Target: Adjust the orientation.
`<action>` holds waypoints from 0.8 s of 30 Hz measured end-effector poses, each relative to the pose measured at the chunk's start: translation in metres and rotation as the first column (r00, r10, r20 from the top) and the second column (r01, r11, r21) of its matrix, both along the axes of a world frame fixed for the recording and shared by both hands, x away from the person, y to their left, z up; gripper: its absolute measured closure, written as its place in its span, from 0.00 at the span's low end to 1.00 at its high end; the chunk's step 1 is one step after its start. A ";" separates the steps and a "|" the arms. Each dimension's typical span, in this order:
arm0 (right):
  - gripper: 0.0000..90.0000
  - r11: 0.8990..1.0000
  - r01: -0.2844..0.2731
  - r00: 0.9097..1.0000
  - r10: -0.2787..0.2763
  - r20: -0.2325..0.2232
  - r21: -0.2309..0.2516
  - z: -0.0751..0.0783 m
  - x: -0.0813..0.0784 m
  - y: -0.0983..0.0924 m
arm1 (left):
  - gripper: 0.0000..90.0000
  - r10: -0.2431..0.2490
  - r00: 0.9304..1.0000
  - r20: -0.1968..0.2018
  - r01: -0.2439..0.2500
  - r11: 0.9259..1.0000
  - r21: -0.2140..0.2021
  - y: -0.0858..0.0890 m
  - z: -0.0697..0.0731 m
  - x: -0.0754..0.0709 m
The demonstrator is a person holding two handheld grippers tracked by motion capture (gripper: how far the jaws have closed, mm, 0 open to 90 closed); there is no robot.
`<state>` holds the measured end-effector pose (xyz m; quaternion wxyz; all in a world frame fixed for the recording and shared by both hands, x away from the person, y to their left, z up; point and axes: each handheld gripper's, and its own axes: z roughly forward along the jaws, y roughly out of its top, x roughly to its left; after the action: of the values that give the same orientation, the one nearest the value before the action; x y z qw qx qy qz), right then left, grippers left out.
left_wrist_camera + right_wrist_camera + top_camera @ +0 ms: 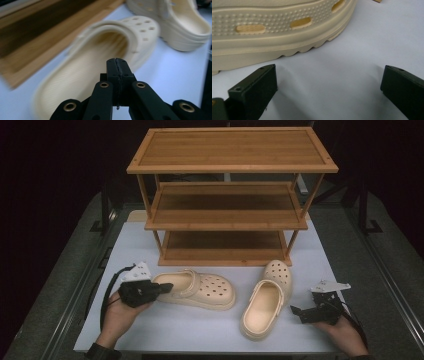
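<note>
From up high I see two cream clogs lying on the white table top in front of a three-tier wooden shoe rack. The left clog lies crosswise, its heel end toward my left gripper and its perforated toe pointing toward the middle of the table. My left gripper sits right at that heel end, its tips at the strap, though I cannot tell from above whether they touch it. In the left gripper view its jaws are pressed fully together with nothing between them, and past the tips I look straight into the blurred opening of that left clog, with the bottom board of the rack off to the left and the other clog farther back. The right clog lies lengthwise, toe toward the rack's bottom shelf and heel toward me, close beside the first one. My right gripper rests near its outer side, just apart from the sole. In the right gripper view the jaws stand wide apart over bare white surface, holding nothing, with the ridged sole and slotted side of the right clog lying just beyond the tips
</note>
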<state>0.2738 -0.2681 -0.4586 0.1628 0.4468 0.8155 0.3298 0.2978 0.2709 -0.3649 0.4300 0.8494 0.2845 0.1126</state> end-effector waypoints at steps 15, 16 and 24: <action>0.00 1.000 -0.001 1.000 0.001 0.000 0.000 0.000 0.000 0.000 | 1.00 0.088 0.995 -0.054 -0.087 0.996 0.019 0.020 -0.029 0.079; 0.00 1.000 -0.001 1.000 0.001 0.000 0.000 0.000 0.000 0.000 | 1.00 0.088 0.995 -0.054 -0.087 0.996 0.019 0.020 -0.029 0.079; 0.00 1.000 -0.001 1.000 0.001 0.003 -0.001 0.000 0.000 0.000 | 1.00 0.086 0.991 -0.103 -0.080 0.995 0.061 0.014 -0.047 0.090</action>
<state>0.2738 -0.2682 -0.4587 0.1639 0.4458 0.8157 0.3301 0.3878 0.2851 -0.4120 0.3852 0.8534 0.3386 0.0932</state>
